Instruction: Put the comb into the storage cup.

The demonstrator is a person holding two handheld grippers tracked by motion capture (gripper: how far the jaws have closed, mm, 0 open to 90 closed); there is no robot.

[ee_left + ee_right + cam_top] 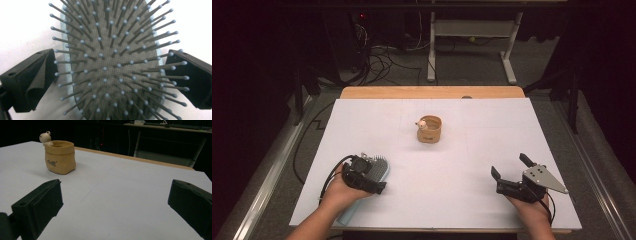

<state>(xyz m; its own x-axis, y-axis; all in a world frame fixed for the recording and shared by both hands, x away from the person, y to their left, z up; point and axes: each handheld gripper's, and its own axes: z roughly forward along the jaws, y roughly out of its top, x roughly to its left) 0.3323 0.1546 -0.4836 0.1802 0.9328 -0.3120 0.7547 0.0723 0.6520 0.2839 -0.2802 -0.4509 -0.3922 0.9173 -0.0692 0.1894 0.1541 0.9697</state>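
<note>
Between left jaws: pale-blue oval plastic hairbrush (pixel 112 62), jaws wide, not clamped yet
Right gripper (pixel 511 167): wide, empty
Left to do: squeeze, lift

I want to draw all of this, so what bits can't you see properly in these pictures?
- Hairbrush handle: high view, mostly hidden under the left hand and left claw.
- Hairbrush ends: left gripper view, cut off at top and bottom edges.
- Writing on the tan pot: right gripper view, too small to read.
- Inside the pot: hidden by its wall.
</note>
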